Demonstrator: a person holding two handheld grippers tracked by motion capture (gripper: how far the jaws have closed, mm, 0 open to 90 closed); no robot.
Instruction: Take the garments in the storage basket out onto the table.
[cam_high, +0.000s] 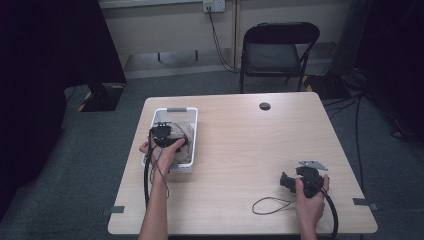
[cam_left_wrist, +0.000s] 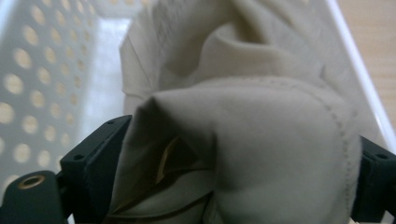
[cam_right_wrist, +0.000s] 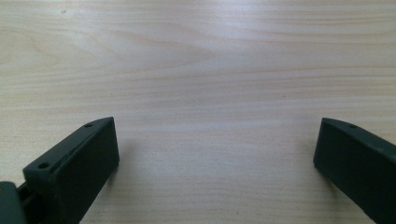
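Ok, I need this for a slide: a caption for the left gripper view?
Left gripper straddling a fold of beige cloth inside the white perforated basket.

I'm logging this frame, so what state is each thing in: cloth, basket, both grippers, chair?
Beige cloth: crumpled, lying in the basket, bunched between the left jaws.
White basket: upright on the table, cloth inside.
Left gripper: down in the basket, jaws wide around the cloth; grip not certain.
Right gripper: jaws open, nothing between them, over bare table.
Folding chair: unfolded, unoccupied.
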